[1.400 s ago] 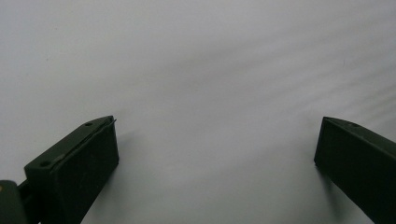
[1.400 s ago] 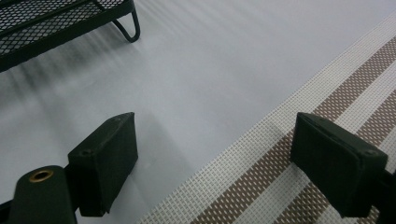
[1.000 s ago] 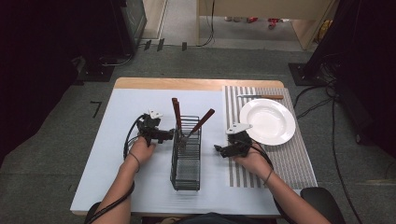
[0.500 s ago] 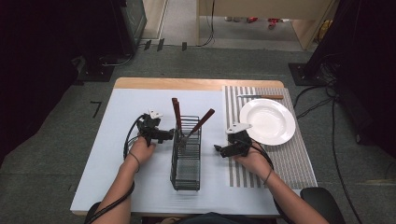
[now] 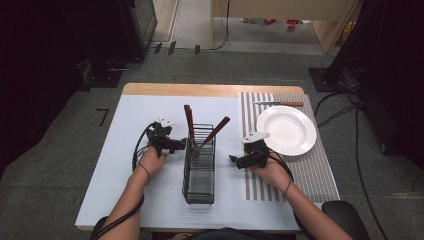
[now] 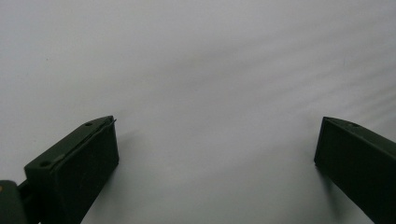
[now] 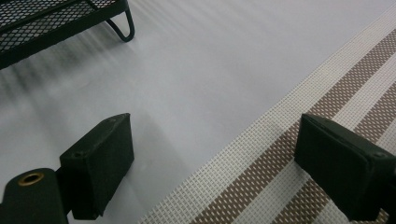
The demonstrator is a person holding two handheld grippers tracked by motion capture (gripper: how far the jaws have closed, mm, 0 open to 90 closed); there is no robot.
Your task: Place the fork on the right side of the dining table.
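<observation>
Left tool (image 5: 181, 144) resting wide open, centre-left of frame, beside rack (image 5: 200, 165). Right tool (image 5: 234, 160) gaping wide, centre-right, over mat (image 5: 300, 170) edge on counter (image 5: 150, 90).

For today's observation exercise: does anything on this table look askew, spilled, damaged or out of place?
Nothing is spilled or broken. The utensils lean at different angles in the wire caddy. The knife lies beyond the white plate on the striped mat, not beside it.

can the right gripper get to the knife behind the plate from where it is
Probably yes: the right gripper is open and empty, and the knife lies uncovered beyond the plate, reachable over it.
</observation>
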